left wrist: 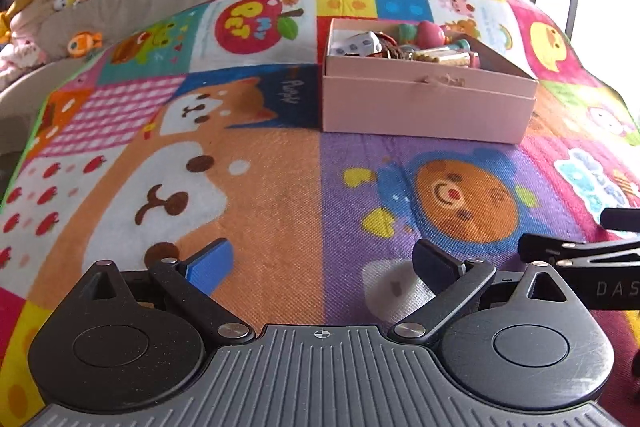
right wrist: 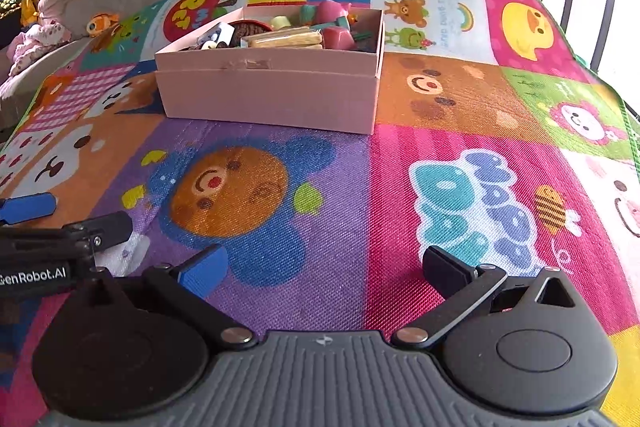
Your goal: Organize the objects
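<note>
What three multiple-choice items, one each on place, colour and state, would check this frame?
1. Where are the small toys?
A. Scattered on the mat
B. Inside the box
C. Between the jaws

2. What colour is the box?
A. Pink
B. Green
C. Black

3. How does the right hand-held gripper stand?
A. Shut on a toy
B. Open, empty
C. Out of view

Answers:
1 B, the small toys lie within the walls of the box.
2 A, its walls are pale pink.
3 B, the right hand-held gripper has its fingers wide apart over the play mat, nothing between them.
</note>
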### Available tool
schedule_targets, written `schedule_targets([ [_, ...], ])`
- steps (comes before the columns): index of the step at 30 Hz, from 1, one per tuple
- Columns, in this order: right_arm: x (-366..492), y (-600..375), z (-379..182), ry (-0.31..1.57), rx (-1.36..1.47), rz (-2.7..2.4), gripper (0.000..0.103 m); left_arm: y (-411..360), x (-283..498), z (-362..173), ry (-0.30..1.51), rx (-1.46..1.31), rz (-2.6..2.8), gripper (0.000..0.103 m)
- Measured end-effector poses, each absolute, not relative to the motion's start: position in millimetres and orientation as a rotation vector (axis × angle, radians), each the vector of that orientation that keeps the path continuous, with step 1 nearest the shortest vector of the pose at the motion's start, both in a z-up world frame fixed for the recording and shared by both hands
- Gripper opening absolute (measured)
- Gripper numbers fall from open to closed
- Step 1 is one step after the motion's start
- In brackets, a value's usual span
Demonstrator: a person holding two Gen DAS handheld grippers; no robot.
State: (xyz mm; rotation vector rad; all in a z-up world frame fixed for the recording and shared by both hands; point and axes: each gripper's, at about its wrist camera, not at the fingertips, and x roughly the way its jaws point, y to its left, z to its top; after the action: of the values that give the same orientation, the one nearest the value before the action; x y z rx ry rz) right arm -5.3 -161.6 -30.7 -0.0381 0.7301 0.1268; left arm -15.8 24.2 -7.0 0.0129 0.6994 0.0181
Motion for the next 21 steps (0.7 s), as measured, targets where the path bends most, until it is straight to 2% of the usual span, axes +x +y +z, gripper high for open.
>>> schedule_targets([
  [21,3.3,-161.6,-33.5,0.696,-0.016,0.081,0.103,17.9,-0.1,-9.5,0.701,0.018,0.034,0.102],
])
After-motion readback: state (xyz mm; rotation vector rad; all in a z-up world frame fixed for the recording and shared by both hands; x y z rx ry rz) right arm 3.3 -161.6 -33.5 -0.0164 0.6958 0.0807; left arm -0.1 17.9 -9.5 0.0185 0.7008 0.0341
